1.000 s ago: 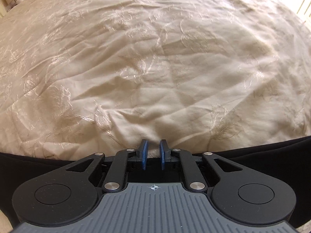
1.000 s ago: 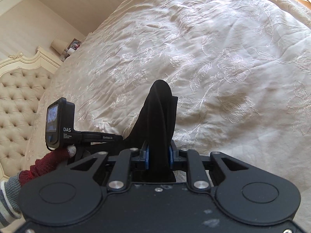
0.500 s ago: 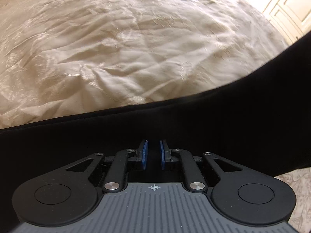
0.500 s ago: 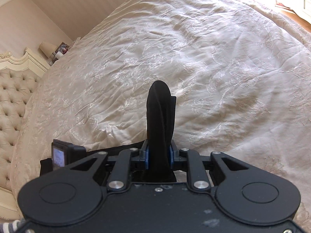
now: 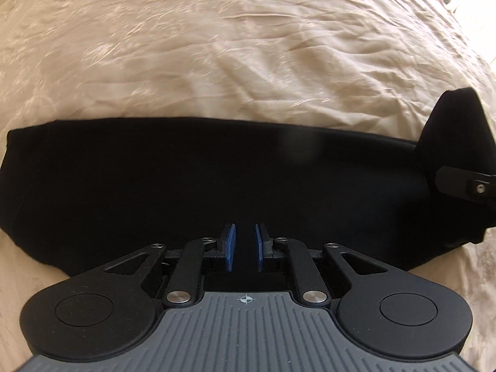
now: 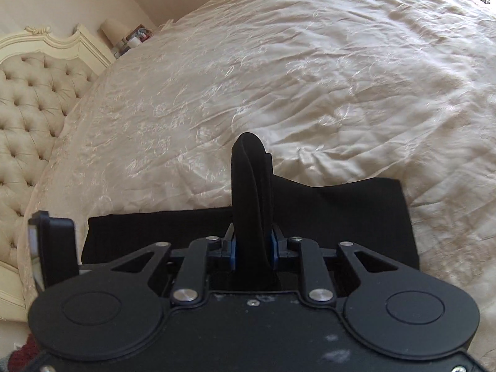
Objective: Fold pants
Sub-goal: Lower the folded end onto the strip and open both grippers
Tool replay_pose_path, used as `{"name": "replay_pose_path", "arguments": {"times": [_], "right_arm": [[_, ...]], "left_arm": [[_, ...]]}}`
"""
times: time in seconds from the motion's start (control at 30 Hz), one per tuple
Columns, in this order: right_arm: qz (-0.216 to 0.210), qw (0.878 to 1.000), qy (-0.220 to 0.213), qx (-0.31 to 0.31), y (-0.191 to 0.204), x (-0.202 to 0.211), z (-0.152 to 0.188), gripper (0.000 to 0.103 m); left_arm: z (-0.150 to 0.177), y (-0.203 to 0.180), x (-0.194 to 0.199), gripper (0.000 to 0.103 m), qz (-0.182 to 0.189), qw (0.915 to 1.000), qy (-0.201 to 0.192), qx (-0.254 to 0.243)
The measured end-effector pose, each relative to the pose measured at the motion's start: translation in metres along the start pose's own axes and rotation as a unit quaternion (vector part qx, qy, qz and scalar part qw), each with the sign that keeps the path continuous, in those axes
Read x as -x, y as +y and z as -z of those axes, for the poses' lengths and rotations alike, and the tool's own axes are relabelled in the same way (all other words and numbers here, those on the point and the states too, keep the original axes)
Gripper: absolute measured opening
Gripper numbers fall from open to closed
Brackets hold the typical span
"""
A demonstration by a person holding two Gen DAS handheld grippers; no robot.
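The black pants [image 5: 201,179] lie as a folded band across the cream bedspread. My left gripper [image 5: 245,245] hovers just over their near edge, blue pads a little apart with nothing between them. My right gripper [image 6: 251,245] is shut on a bunched fold of the pants [image 6: 251,186] that stands up between its fingers; the rest of the pants [image 6: 356,217] spreads flat beyond it. That raised fold and part of the right gripper [image 5: 465,186] show at the right edge of the left wrist view.
The cream embroidered bedspread [image 6: 310,77] covers the whole bed. A tufted headboard [image 6: 28,108] stands at the left, with a lamp and small items [image 6: 124,35] beside it. The left gripper's display unit [image 6: 52,248] sits at the lower left.
The left gripper has pulled back and up, so the whole folded band of pants now shows on the bed. The right gripper has lowered its held fold onto the pants.
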State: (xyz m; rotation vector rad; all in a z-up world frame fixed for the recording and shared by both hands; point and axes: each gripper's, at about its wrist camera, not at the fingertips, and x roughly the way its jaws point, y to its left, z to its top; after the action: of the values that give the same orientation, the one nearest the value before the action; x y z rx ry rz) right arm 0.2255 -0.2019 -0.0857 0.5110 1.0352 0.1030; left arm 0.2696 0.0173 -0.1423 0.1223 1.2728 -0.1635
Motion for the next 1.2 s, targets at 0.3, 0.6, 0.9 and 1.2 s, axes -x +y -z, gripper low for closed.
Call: {"name": "replay_pose_path", "arguments": {"times": [0.3,0.6,0.9,1.2], "right_arm": [[0.052,0.997,0.03,0.046,0.031,-0.069,0.029,0.036],[0.001,1.0,-0.009,0.026,0.045,-0.04,0.03,0.04],[0.047,0.999,-0.013,-0.007,0.01,0.012,0.053,0.04],[0.052,0.998,0.004,-0.031,-0.024,0.022,0.065,0.04]], "left_arm": [[0.012,0.031,-0.002,0.013,0.019,0.9997,0.011,0.005],[-0.002,0.013,0.004,0.014,0.084,0.9964,0.005,-0.015],[-0.019,-0.021,-0.017,0.043,0.145,0.9888,0.022,0.028],[-0.02,-0.055,-0.042,0.065,0.1,0.9939,0.045,0.009]]}}
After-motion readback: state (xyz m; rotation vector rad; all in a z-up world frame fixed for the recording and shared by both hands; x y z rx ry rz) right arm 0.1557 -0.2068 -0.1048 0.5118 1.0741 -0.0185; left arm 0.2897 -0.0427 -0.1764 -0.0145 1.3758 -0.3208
